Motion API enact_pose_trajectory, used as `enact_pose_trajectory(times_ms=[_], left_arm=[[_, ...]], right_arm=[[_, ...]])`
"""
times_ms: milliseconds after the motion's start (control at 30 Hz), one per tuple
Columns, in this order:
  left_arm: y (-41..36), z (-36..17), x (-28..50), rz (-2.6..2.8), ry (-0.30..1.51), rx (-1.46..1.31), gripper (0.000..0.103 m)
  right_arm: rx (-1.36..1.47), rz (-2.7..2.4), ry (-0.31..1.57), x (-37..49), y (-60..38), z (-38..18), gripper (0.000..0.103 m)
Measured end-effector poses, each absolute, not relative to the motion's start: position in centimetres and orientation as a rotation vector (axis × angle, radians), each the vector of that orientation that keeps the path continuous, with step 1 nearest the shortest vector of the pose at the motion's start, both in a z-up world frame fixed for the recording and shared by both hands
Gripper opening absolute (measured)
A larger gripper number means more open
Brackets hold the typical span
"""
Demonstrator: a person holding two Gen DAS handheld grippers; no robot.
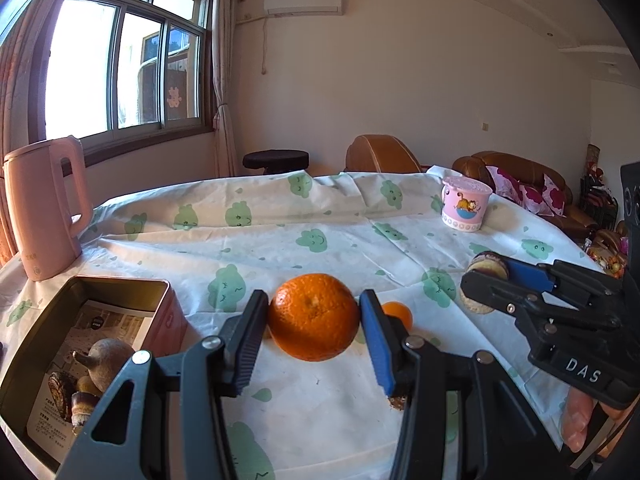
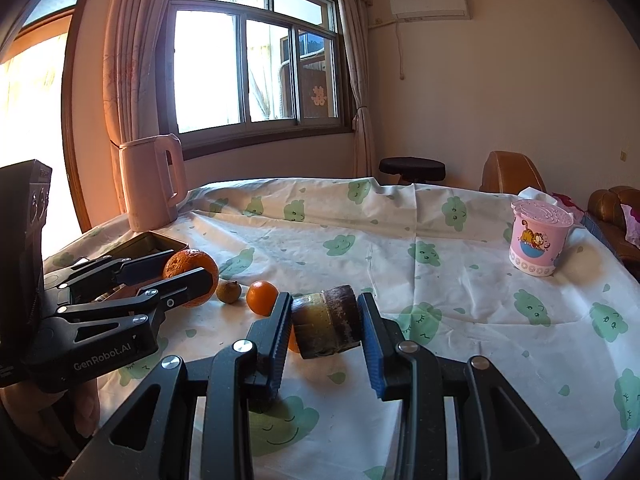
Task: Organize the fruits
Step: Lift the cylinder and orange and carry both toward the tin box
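Note:
My left gripper (image 1: 314,316) is shut on a large orange (image 1: 313,316), held just above the tablecloth; it also shows in the right wrist view (image 2: 192,276). My right gripper (image 2: 325,326) is shut on a short sugarcane piece (image 2: 326,326), brown at the ends and yellowish in the middle; it also shows in the left wrist view (image 1: 486,266). A small orange (image 2: 262,298) and a small brownish fruit (image 2: 229,291) lie on the cloth between the two grippers. An open metal tin (image 1: 48,344) at the left holds a brown pear-shaped fruit (image 1: 108,362) and more cane pieces.
A pink kettle (image 1: 44,208) stands behind the tin at the table's left. A pink cartoon cup (image 2: 538,238) stands at the far right. The table wears a white cloth with green clouds (image 1: 320,240). Sofas and a stool lie beyond.

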State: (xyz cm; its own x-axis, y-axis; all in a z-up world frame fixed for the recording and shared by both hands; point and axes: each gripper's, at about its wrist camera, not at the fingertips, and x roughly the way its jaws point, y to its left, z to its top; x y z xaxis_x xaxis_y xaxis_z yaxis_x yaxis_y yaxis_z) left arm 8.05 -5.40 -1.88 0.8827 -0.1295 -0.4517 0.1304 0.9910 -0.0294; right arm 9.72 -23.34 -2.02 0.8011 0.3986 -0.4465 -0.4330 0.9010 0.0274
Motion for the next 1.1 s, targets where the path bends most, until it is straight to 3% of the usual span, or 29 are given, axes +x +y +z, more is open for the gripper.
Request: enact_pose_trajectory(times_ms=[1100], left_arm=[[-4.5, -0.8, 5.0, -0.065, 0.367, 0.025, 0.049]], right_arm=[[-0.119, 0.457, 0.340, 7.0, -23.0, -0.8, 0.035]])
